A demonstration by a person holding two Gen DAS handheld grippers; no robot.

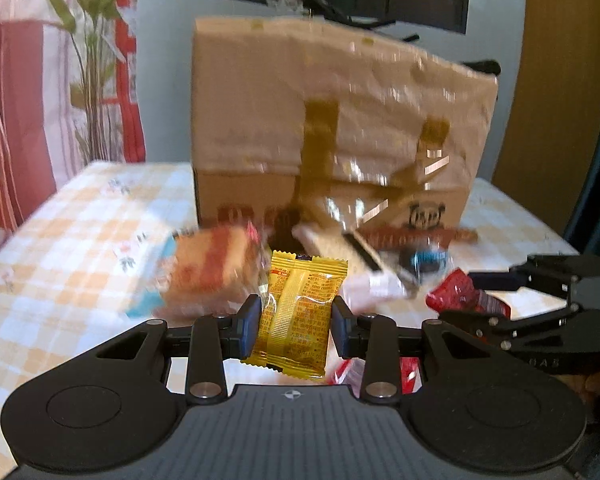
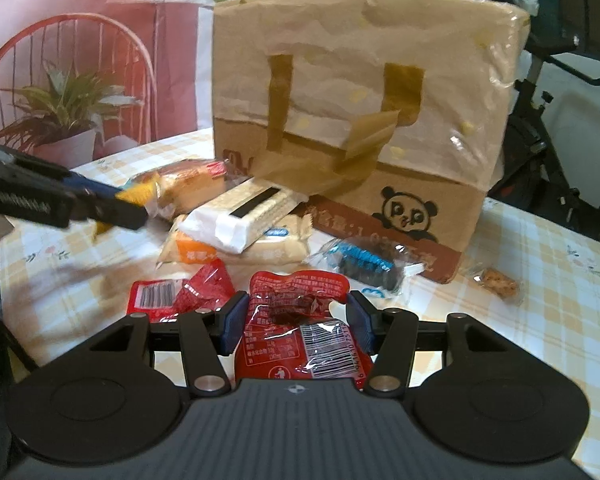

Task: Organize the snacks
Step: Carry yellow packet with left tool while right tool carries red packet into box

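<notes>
At the far left of the right wrist view, the left gripper (image 2: 134, 204) is seen reaching in over the checked tablecloth (image 2: 540, 280), and in its own view a yellow snack packet (image 1: 296, 316) is clamped upright between its blue pads (image 1: 247, 326), lifted clear of the cloth. Behind it, a wrapped cake slice (image 2: 190, 184) lies at the left edge of the heap, followed by a white cracker pack (image 2: 244, 216) propped across a pale orange-cornered packet (image 2: 236, 252). A small red packet (image 2: 180, 292) is found just beside the right gripper (image 2: 296, 320), whose pads are pressed on the sides of a larger red snack packet (image 2: 300, 312) (its barcode is turned toward the camera). Further right, a blue-and-black wrapped snack (image 2: 364, 266) rests against the base of the cardboard box (image 2: 360, 100), which is stood behind the whole heap and marked with a panda drawing (image 2: 408, 214). A small clear-wrapped brown piece (image 2: 498, 280) is left alone at the far right.
</notes>
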